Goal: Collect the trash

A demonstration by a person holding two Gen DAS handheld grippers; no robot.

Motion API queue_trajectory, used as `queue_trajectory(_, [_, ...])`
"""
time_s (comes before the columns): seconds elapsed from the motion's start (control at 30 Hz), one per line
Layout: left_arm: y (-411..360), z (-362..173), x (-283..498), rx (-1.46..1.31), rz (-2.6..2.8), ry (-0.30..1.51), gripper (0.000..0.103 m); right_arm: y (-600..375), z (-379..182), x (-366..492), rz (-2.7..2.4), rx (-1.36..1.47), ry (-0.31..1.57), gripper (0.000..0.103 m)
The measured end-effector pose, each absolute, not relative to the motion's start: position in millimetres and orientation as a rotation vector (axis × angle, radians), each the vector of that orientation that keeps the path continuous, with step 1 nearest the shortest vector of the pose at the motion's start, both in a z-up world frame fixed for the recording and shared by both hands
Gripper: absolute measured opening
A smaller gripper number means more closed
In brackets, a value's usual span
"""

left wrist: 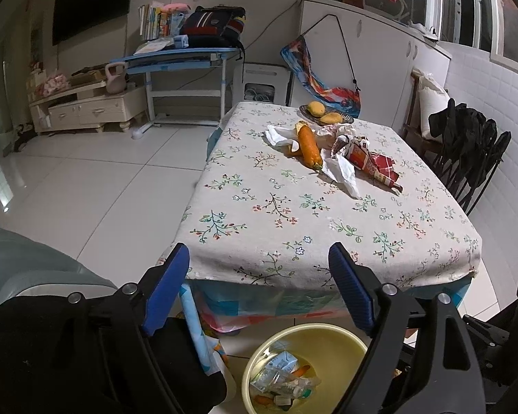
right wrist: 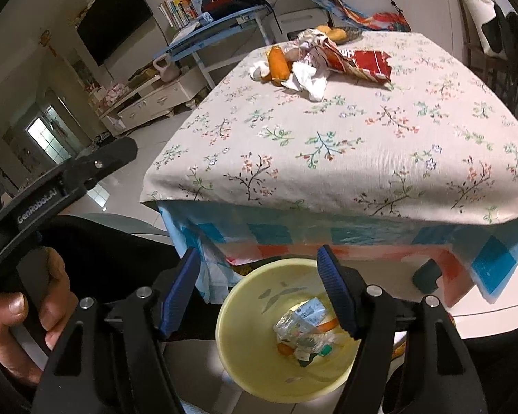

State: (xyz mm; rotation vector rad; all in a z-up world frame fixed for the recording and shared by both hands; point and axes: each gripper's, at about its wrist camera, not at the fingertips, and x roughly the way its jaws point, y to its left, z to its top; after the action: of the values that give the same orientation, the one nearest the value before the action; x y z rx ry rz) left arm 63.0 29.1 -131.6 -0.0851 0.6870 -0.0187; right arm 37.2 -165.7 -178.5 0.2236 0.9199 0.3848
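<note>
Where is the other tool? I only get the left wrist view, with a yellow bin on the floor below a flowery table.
Observer: The right tool hangs over the yellow bin, open and empty.
Operator: Who holds my tool?
Observer: A bare hand grips the black handle of the left tool.
Operator: Anything written on it?
Observer: Yes, white lettering reads GenRobot.AI.

A yellow bin [right wrist: 259, 372] stands on the floor just below the table's near edge, holding a small carton, clear plastic and orange scraps. Toward the table's far edge lie a torn red carton [left wrist: 369, 165], crumpled white tissues [left wrist: 343, 176] and an orange peel [left wrist: 309, 146], all heaped together.
</note>
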Motion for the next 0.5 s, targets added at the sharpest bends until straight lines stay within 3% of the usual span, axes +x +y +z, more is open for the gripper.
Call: queue_trajectory(0.5, [26.5, -135.1, 64.1, -0.085, -0.024, 0.69, 0.081, -171.9, -170.7, 38.2, 0.359, 0.235, 0.87, 0.068])
